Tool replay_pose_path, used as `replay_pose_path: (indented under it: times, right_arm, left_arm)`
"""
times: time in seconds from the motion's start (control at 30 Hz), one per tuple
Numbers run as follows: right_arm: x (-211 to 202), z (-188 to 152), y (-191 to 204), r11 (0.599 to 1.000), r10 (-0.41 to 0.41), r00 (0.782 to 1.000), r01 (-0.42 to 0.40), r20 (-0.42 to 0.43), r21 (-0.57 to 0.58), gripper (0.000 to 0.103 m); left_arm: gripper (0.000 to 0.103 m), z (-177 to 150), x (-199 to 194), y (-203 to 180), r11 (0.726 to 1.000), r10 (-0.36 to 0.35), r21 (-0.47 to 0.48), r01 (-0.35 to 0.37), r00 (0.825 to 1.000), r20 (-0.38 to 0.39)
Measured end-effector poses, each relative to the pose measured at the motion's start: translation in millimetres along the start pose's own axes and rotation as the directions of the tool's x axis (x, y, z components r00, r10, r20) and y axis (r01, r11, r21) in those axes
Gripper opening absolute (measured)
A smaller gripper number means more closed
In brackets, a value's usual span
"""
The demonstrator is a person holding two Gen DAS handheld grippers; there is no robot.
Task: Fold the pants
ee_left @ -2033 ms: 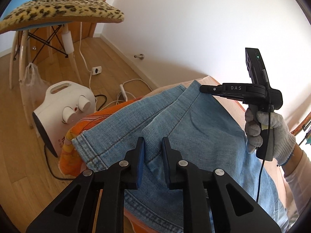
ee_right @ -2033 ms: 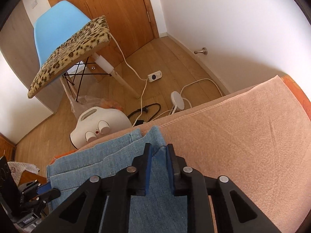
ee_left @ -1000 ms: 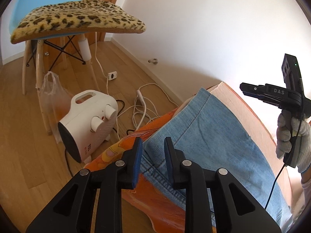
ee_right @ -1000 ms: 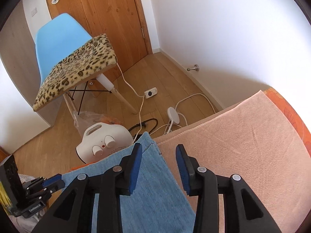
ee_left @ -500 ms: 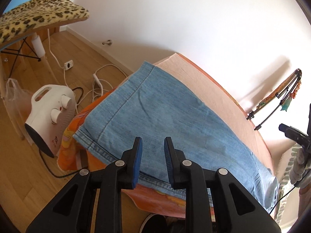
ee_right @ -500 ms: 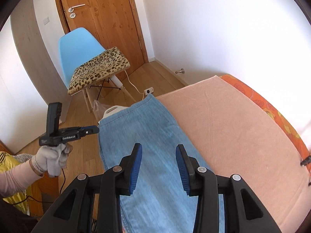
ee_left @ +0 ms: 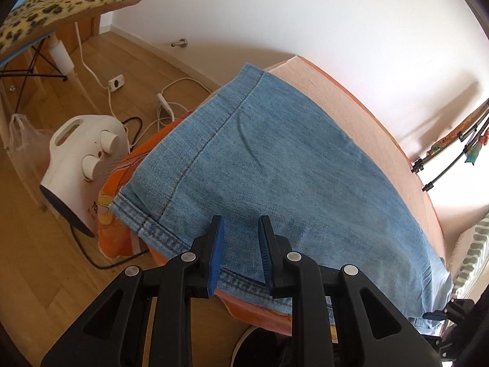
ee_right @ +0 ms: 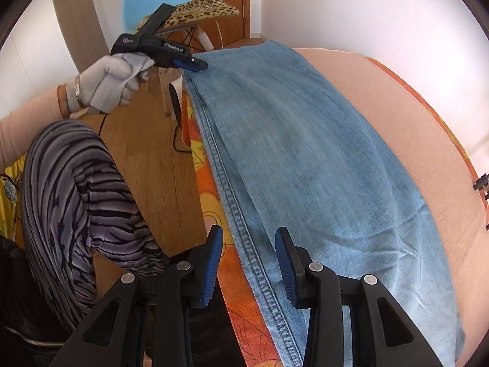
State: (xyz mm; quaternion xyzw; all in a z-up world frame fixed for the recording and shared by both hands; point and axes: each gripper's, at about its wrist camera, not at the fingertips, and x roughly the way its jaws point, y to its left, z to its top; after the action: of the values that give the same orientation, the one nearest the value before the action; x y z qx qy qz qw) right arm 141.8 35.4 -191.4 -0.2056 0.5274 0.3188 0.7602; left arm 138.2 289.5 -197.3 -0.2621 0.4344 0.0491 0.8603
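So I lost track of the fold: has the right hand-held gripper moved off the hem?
Yes. The right hand-held gripper let go and backed away from the door, along the jeans.

A bed (ee_right: pixel 394 116), apparently towel-covered over an orange sheet (ee_right: pixel 214 202), carries the jeans (ee_right: pixel 305 153).

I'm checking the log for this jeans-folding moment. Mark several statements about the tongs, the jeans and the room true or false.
1. The jeans lie flat on the peach towel. True.
2. The right tongs are clamped on the denim. False: their jaws stand open above the stitched side seam.
3. The left tongs are open near the jeans' edge. True.
4. A white fan heater stands on the wooden floor by the bed. True.
5. The chair cushion is plain red. False: it is leopard print.
6. The gloved left hand is bare. False: it wears a white glove.
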Motion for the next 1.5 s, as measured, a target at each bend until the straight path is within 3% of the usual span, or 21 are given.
replay_pose_path:
  times: [0.2, 0.3, 0.37, 0.43, 0.5, 0.6, 0.7, 0.73, 0.77, 0.8, 0.83, 0.87, 1.2, 1.3, 1.4, 1.5]
  right_arm:
    - [14.0, 1.2, 7.0, 0.994, -0.104, 0.994, 0.104, -0.018, -0.047, 0.032]
    - [19.9, 6.4, 16.4, 0.99, -0.122, 0.992, 0.12, -0.025, -0.077, 0.022]
    - [20.3, 4.8, 18.0, 0.989, -0.127, 0.992, 0.125, -0.027, -0.081, 0.005]
    - [19.9, 4.7, 19.6, 0.989, -0.127, 0.992, 0.125, -0.025, -0.075, 0.0]
    - [10.5, 5.0, 22.5, 0.994, -0.089, 0.996, 0.088, -0.015, -0.065, 0.0]
    - [-21.3, 7.8, 32.2, 0.998, -0.019, 0.998, 0.022, 0.064, -0.057, 0.0]
    - [-29.0, 4.7, 37.5, 0.993, -0.085, 0.992, 0.091, 0.09, -0.073, 0.0]
    - [-25.1, 4.2, 35.8, 0.994, -0.077, 0.994, 0.083, 0.072, -0.072, 0.005]
    - [-20.0, 4.2, 33.5, 0.994, -0.082, 0.995, 0.085, 0.058, -0.068, 0.027]
    - [-14.5, 5.0, 31.5, 0.992, -0.104, 0.993, 0.108, 0.062, -0.069, 0.036]
    - [-10.3, 5.9, 30.5, 0.991, -0.107, 0.993, 0.111, 0.059, -0.076, 0.04]
    - [-6.6, 7.6, 26.8, 0.991, -0.101, 0.994, 0.105, 0.05, -0.079, 0.035]
    - [38.6, 24.5, 26.7, 0.98, -0.128, 0.992, 0.126, -0.002, -0.157, 0.03]
    - [41.3, 29.1, 26.2, 0.979, -0.145, 0.989, 0.141, -0.011, -0.147, 0.004]
    - [36.1, 31.6, 25.6, 0.985, -0.127, 0.992, 0.126, -0.002, -0.12, 0.0]
    - [14.3, 35.7, 31.6, 0.992, -0.056, 0.997, 0.06, 0.044, -0.108, 0.0]
  left_arm:
    - [0.021, 3.3, 2.5, -4.1, 1.0, 0.023, 0.016, -0.023, 1.0, -0.001]
    - [0.021, 5.1, 2.9, 2.0, 1.0, 0.0, -0.009, 0.0, 1.0, -0.005]
    - [0.021, 6.7, 3.5, 5.8, 1.0, -0.01, -0.028, 0.01, 1.0, -0.003]
    - [0.021, 8.0, 4.5, 7.7, 0.999, -0.011, -0.034, 0.011, 1.0, -0.002]
    - [0.021, 9.1, 4.5, 7.8, 0.999, -0.002, -0.036, 0.002, 1.0, 0.0]
    - [0.021, 9.4, 2.4, 4.9, 1.0, 0.02, -0.014, -0.02, 1.0, 0.0]
    - [0.021, 6.4, -3.6, -0.2, 0.999, 0.026, 0.033, -0.027, 1.0, 0.007]
    - [0.021, 4.8, -5.7, -1.8, 0.999, 0.02, 0.039, -0.02, 1.0, 0.004]
    - [0.021, 2.9, -8.6, -3.8, 0.999, 0.014, 0.048, -0.015, 1.0, 0.005]
    - [0.021, 0.8, -11.8, -6.2, 0.998, 0.008, 0.059, -0.008, 1.0, 0.007]
    - [0.021, -1.3, -14.3, -8.4, 0.997, 0.001, 0.072, -0.002, 1.0, 0.006]
    - [0.021, -3.5, -16.5, -10.8, 0.996, -0.008, 0.083, 0.008, 1.0, 0.001]
    - [0.021, -19.2, -28.9, -39.5, 0.98, -0.135, 0.142, 0.143, 0.989, -0.066]
    - [0.021, -24.3, -28.1, -50.0, 0.971, -0.161, 0.165, 0.175, 0.982, -0.097]
    - [0.025, -28.3, -29.7, -59.7, 0.964, -0.139, 0.213, 0.157, 0.986, -0.095]
    - [0.025, -28.1, -35.3, -62.0, 0.961, -0.154, 0.221, 0.168, 0.985, -0.081]
